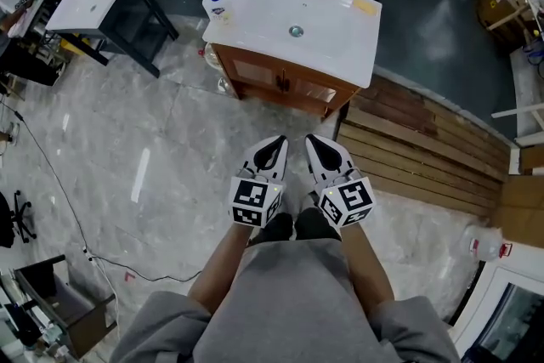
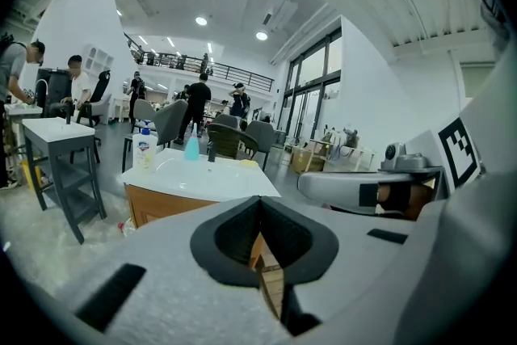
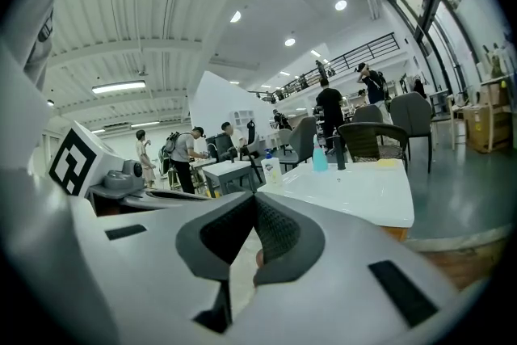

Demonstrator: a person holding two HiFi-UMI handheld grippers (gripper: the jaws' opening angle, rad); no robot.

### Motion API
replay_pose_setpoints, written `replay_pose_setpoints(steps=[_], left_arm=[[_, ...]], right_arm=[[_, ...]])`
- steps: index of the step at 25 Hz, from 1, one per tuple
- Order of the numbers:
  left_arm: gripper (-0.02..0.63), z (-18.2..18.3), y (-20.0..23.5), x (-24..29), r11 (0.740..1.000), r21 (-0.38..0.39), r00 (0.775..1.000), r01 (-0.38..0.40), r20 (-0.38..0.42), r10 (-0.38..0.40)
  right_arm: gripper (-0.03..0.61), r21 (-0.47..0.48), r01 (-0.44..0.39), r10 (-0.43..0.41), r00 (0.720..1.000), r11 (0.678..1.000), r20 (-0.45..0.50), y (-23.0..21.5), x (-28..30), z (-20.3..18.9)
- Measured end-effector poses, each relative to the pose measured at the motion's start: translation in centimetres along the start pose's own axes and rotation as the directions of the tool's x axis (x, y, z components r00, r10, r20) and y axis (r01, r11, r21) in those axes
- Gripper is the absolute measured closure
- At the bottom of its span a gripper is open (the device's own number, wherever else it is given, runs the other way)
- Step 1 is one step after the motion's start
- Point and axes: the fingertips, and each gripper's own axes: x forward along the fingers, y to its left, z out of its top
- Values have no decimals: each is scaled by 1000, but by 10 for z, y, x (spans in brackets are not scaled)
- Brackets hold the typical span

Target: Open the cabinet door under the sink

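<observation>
The cabinet door (image 1: 255, 70) sits under the white sink (image 1: 293, 8). In the head view it lies straight ahead of both grippers and well apart from them across the marble floor (image 1: 170, 149). It is one of two upright wooden doors meeting at a centre seam. The left gripper (image 1: 274, 145) and right gripper (image 1: 316, 144) point at that seam side by side, neither clearly nearer.

The left gripper view shows its fingers (image 2: 234, 234) pressed together on nothing. Above them is the cabinet's wooden left corner (image 2: 157, 206), but no door front.

The right gripper view shows its fingers (image 3: 279, 234) likewise together and empty. The sink top fills the middle distance, with only a sliver of wood (image 3: 396, 233) beneath.
</observation>
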Motion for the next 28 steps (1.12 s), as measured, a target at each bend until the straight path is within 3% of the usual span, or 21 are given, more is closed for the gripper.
replay_pose_setpoints(steps=[18, 28], left_arm=[[606, -20, 72, 95, 994, -68, 993, -85, -82, 79], [606, -45, 103, 162, 988, -88, 983, -127, -141, 114]], right_arm=[[569, 56, -23, 27, 997, 998, -71, -84, 94, -24], [569, 121, -38, 54, 990, 992, -130, -141, 140, -61]])
